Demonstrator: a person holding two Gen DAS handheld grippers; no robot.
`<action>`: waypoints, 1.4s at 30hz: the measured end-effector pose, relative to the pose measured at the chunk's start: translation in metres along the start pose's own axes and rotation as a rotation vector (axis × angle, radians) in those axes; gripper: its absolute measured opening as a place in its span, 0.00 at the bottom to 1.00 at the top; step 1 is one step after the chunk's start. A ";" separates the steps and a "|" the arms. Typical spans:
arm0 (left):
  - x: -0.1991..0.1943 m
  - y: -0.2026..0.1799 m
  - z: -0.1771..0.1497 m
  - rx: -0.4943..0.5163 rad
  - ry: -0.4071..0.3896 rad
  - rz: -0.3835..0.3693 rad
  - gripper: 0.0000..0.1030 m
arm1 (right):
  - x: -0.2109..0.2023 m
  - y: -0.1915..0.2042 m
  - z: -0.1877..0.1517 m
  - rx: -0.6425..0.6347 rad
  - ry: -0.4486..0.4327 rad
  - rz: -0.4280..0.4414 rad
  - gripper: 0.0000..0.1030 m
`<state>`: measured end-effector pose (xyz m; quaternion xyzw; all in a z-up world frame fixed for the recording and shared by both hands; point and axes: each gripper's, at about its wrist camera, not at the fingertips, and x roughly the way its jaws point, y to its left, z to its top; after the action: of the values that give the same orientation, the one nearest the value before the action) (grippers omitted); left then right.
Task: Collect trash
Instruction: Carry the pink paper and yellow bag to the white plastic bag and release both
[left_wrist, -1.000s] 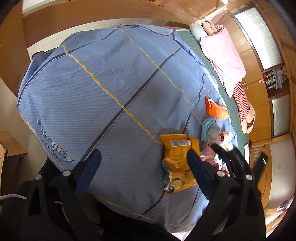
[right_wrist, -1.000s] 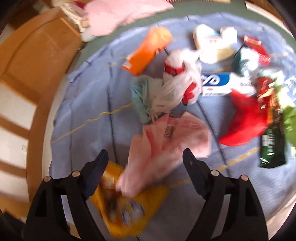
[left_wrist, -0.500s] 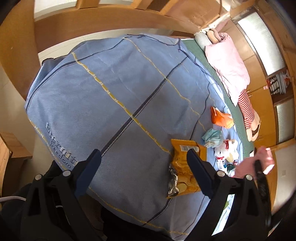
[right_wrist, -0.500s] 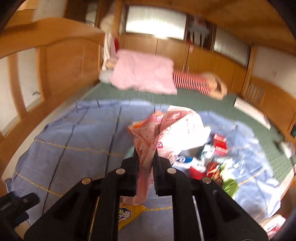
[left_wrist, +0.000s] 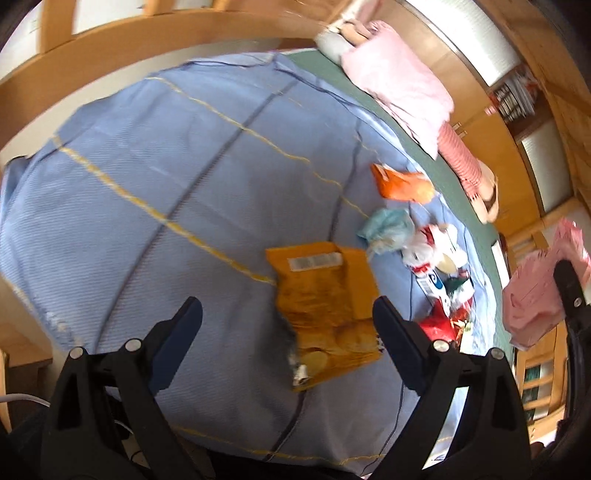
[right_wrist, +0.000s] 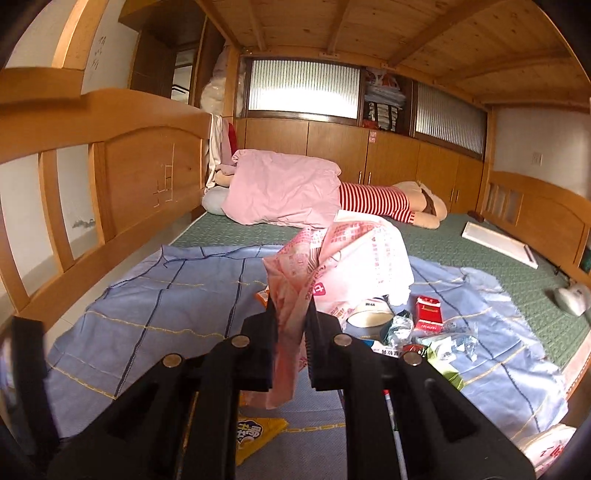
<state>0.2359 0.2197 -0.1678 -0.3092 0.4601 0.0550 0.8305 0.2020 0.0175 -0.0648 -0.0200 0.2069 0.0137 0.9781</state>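
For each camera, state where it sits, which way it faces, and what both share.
Left wrist: rides the open left claw, angled down at the blue sheet and yellow chip bag.
Right wrist: rides the right claw, shut on a pink plastic bag, facing level across the bed toward the cabinets.
Shared: chip bag, pink bag, sheet.
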 end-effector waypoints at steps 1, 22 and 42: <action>0.004 -0.003 -0.001 0.008 0.005 -0.004 0.90 | -0.001 -0.003 -0.001 0.007 0.002 0.001 0.13; 0.028 -0.039 -0.016 0.222 0.002 -0.005 0.12 | 0.005 -0.012 -0.007 0.060 0.035 0.025 0.13; -0.030 -0.016 0.002 0.168 -0.133 -0.158 0.09 | 0.034 -0.021 -0.017 0.151 0.189 0.124 0.14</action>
<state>0.2261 0.2136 -0.1353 -0.2695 0.3812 -0.0291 0.8839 0.2266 -0.0034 -0.0931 0.0655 0.2992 0.0564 0.9503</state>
